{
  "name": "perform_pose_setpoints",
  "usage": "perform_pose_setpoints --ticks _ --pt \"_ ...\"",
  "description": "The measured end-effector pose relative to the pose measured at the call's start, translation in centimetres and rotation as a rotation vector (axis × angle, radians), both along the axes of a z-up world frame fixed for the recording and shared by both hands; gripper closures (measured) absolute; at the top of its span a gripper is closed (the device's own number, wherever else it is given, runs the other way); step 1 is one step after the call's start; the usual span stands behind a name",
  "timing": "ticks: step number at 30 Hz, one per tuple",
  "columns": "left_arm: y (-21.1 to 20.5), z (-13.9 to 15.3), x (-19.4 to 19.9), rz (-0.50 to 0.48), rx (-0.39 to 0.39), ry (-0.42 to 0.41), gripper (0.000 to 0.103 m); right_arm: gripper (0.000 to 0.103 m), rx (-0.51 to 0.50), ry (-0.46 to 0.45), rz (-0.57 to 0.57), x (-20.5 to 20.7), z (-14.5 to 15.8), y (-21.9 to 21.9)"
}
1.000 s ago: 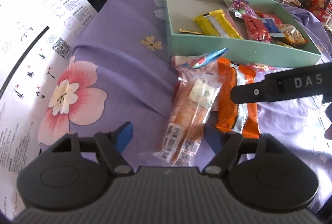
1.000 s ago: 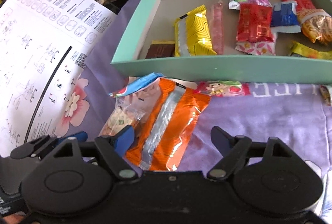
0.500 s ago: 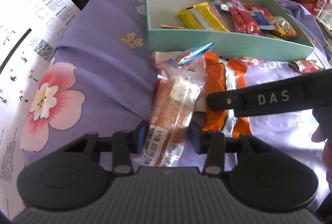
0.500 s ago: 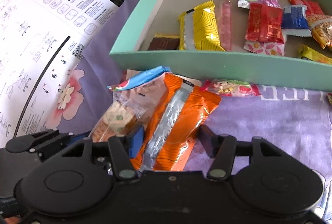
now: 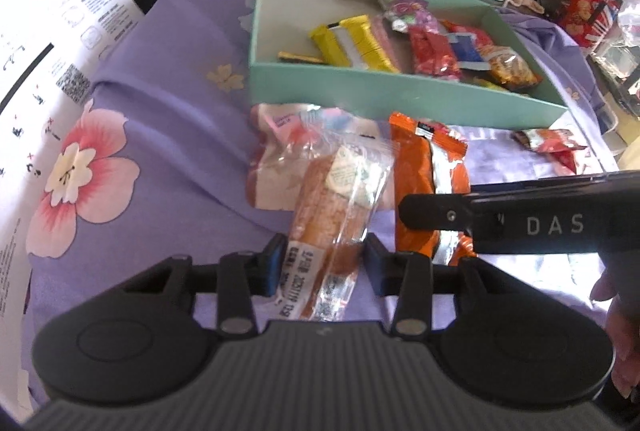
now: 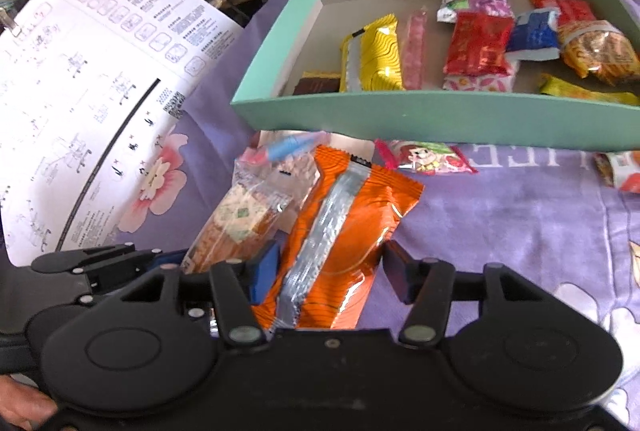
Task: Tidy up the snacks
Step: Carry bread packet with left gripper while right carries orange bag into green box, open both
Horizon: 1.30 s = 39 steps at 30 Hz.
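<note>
Bright daylight, glare on wrappers, fisheye-bent and blurred edges.

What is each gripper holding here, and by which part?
The left gripper holds the clear-wrapped pastry by its near end. The right gripper holds the orange packet across its near end.

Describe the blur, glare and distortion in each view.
Left wrist: motion blur smears the clear packet and box; corners vignetted. Right wrist: sharper, with glare on the orange packet; fisheye bends the sheet.
</note>
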<state>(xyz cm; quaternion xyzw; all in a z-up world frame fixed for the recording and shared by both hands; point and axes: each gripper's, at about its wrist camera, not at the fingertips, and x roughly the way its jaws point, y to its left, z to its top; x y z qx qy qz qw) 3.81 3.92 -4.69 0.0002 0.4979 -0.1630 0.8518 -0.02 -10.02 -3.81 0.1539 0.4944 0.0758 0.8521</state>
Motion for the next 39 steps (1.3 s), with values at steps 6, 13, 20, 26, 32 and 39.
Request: perform_pose_setpoints --ticks 6,13,20,26,32,39 --pt "-0.9 2.2 -0.9 -0.004 -0.026 -0.033 0.062 0.047 0.022 -0.047 -0.007 -1.8 1.9 -1.2" --pt "-1.4 4.5 0.3 0.019 -0.046 -0.071 0.062 0.047 0.024 -0.114 -0.003 -1.3 4.6 -2.2" --pt "-2.0 5.8 4.7 0.045 -0.048 -0.115 0.062 0.047 -0.001 -0.163 -0.017 2.5 6.3 -3.1" --pt "-2.3 5.7 9.6 0.078 -0.059 -0.121 0.062 0.047 -0.03 -0.164 -0.027 6.7 6.4 -3.9" --pt "-2.4 5.2 14.5 0.096 -0.035 -0.13 0.062 0.047 -0.049 -0.153 -0.034 11.6 5.7 -4.3" --pt "-2.7 4.4 20.1 0.119 -0.001 -0.143 0.062 0.047 -0.076 -0.145 -0.041 17.7 4.7 -4.9"
